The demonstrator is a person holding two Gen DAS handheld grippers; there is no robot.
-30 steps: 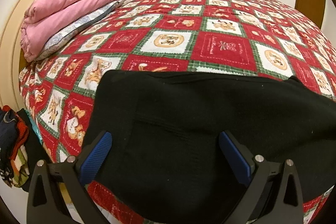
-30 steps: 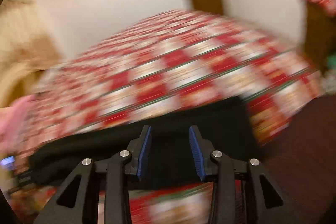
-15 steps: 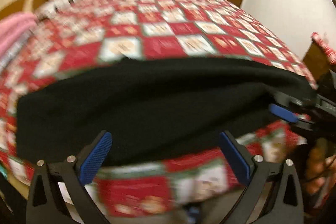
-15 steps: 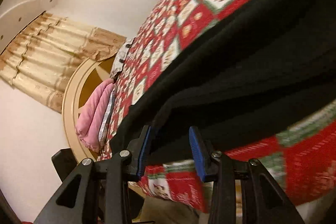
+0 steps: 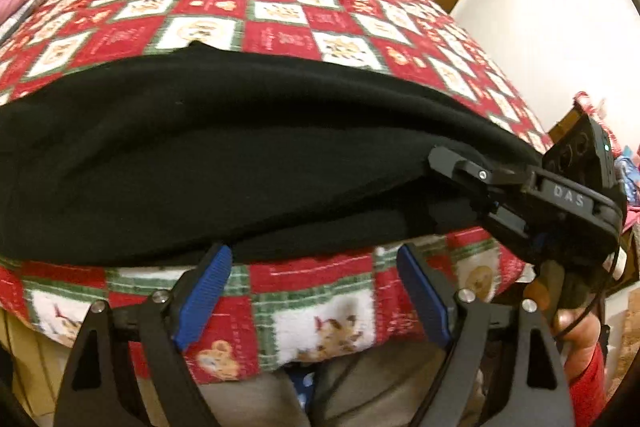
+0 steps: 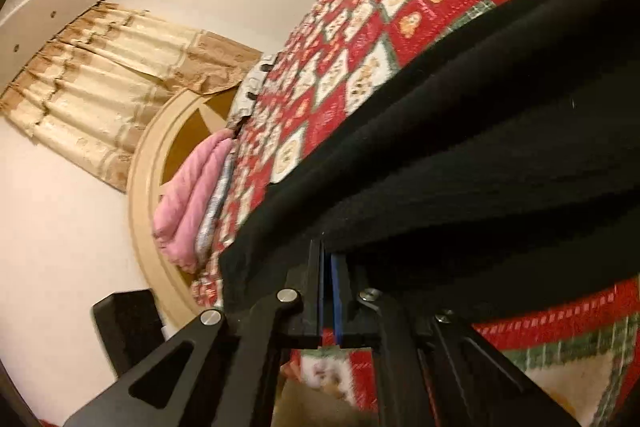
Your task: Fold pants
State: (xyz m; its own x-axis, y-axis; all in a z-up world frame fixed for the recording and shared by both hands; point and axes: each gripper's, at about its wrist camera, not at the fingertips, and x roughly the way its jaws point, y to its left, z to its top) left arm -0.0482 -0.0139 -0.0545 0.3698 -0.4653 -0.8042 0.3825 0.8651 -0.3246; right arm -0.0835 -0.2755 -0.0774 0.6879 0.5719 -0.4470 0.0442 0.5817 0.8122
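From the left wrist, the black pants (image 5: 224, 155) lie across the near edge of the bed (image 5: 280, 11), on its red checked blanket. The left gripper (image 5: 312, 267) has its fingers wide apart, holding nothing, just below the pants. The right gripper (image 5: 452, 163) bites the top layer of the pants. From the right wrist, the right gripper (image 6: 329, 259) is pinched tight on the pants (image 6: 480, 155). A pink blanket (image 6: 188, 199) lies by the headboard (image 6: 140, 195).

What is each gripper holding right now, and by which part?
The right gripper pinches the black pants by their near edge at one end. The left gripper is open, holding nothing.
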